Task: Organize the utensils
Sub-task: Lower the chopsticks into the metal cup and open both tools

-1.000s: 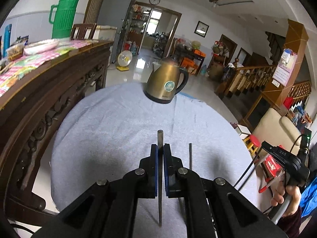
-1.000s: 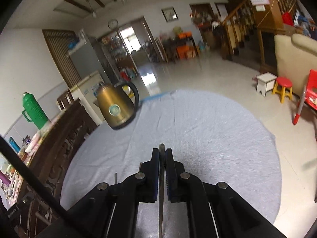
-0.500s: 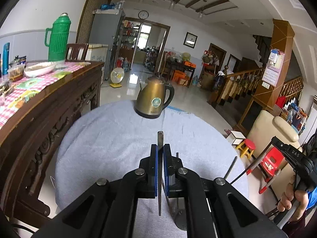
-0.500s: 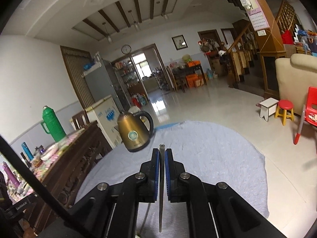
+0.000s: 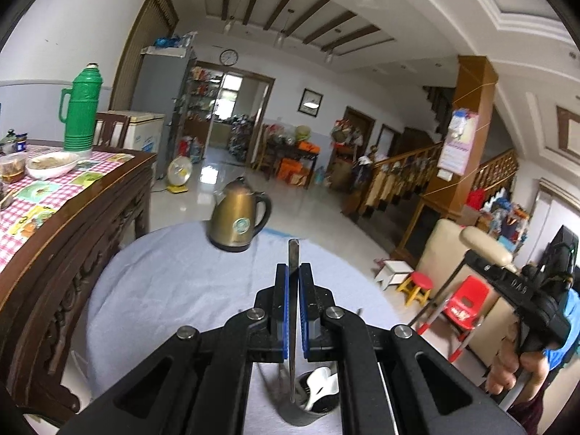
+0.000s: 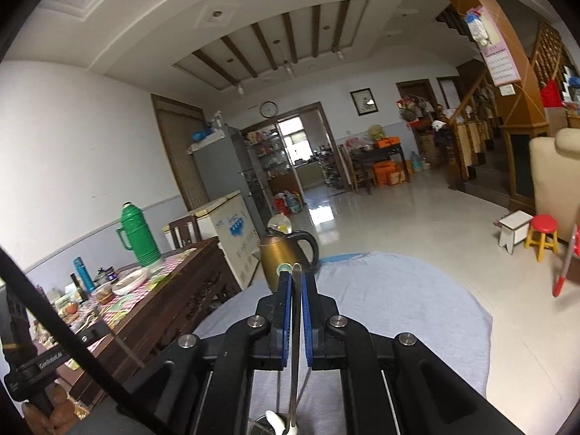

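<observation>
My left gripper (image 5: 293,272) is shut on a thin flat metal utensil (image 5: 293,250) that stands upright between its blue pads. Its lower end hangs just above a dark utensil holder (image 5: 301,417) with a white spoon (image 5: 320,386) in it. My right gripper (image 6: 295,282) is shut on a second slim metal utensil (image 6: 297,268), also upright. The same holder (image 6: 258,425) and white spoon (image 6: 274,418) show at the bottom edge beneath it. Both grippers hover over a round table with a grey-blue cloth (image 5: 163,290).
A brass kettle (image 5: 237,221) stands at the table's far edge. A carved wooden sideboard (image 5: 72,239) runs along the left, with a checked cloth, a bowl and a green flask (image 5: 79,112). On the floor to the right are small stools and a red chair (image 5: 465,301). A hand (image 5: 507,373) holds the other gripper.
Both grippers have risen with their utensils and tipped up towards level, so more of the room and ceiling shows. The holder with the white spoon has come into view beneath them.
</observation>
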The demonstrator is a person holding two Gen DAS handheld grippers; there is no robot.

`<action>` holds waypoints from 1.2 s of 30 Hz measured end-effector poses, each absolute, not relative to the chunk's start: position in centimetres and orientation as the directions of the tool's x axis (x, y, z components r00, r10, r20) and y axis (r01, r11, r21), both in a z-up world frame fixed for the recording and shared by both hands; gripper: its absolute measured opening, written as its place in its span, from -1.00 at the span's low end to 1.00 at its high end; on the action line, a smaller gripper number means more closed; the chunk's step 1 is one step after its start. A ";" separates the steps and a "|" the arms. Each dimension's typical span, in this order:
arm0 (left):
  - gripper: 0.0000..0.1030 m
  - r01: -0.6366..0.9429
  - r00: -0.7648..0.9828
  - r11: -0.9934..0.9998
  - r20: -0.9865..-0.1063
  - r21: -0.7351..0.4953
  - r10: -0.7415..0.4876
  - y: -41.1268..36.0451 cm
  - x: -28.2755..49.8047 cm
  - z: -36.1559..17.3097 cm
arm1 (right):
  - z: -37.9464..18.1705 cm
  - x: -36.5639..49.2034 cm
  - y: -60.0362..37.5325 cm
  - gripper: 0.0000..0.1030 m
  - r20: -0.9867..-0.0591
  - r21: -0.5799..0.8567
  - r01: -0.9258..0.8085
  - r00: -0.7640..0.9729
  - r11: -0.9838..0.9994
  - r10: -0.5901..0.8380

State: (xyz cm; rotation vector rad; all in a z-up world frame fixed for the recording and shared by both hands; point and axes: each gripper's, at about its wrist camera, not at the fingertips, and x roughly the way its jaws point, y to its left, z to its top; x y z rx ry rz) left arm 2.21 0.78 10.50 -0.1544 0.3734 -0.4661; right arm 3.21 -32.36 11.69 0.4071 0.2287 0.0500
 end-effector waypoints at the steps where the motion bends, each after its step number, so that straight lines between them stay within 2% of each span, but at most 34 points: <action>1: -0.90 0.416 0.825 0.878 -0.310 -0.235 -0.473 0.6 2.1 10.4 | 11.7 3.1 -32.0 -0.88 -0.207 0.395 -0.014 0.973 0.919 0.104; 6: -0.90 0.440 0.808 0.859 -0.303 -0.261 -0.505 -0.7 2.8 9.1 | 10.7 3.4 -30.5 -0.88 -0.231 0.388 -0.050 0.961 0.920 0.149; 10: -0.90 0.434 0.812 0.869 -0.314 -0.238 -0.492 -2.2 3.2 7.3 | 8.9 4.3 -28.9 -0.88 -0.293 0.351 -0.059 0.941 0.935 0.169; 17: -0.90 0.437 0.797 0.879 -0.371 -0.190 -0.476 -4.0 3.6 5.1 | 6.2 5.8 -27.8 -0.88 -0.393 0.347 -0.089 0.890 0.933 0.231; 28: -0.90 0.478 0.747 0.866 -0.450 -0.148 -0.489 -4.6 2.4 3.4 | 4.6 6.3 -27.7 -0.83 -0.454 0.393 -0.138 0.830 0.909 0.323; 30: -0.86 0.475 0.744 0.868 -0.461 -0.144 -0.484 -4.5 2.1 3.2 | 4.5 6.4 -27.6 -0.83 -0.462 0.397 -0.136 0.825 0.908 0.326; 32: -0.54 0.465 0.751 0.875 -0.462 -0.138 -0.472 -4.2 1.9 3.1 | 4.4 6.4 -28.1 -0.75 -0.464 0.411 -0.129 0.822 0.903 0.329; 34: -0.35 0.442 0.778 0.890 -0.446 -0.113 -0.442 -3.7 1.6 3.3 | 4.3 6.3 -28.8 -0.68 -0.453 0.429 -0.112 0.832 0.896 0.321; 36: -0.27 0.419 0.804 0.904 -0.428 -0.084 -0.413 -3.3 1.4 3.5 | 4.1 6.2 -29.5 -0.64 -0.445 0.446 -0.093 0.840 0.890 0.311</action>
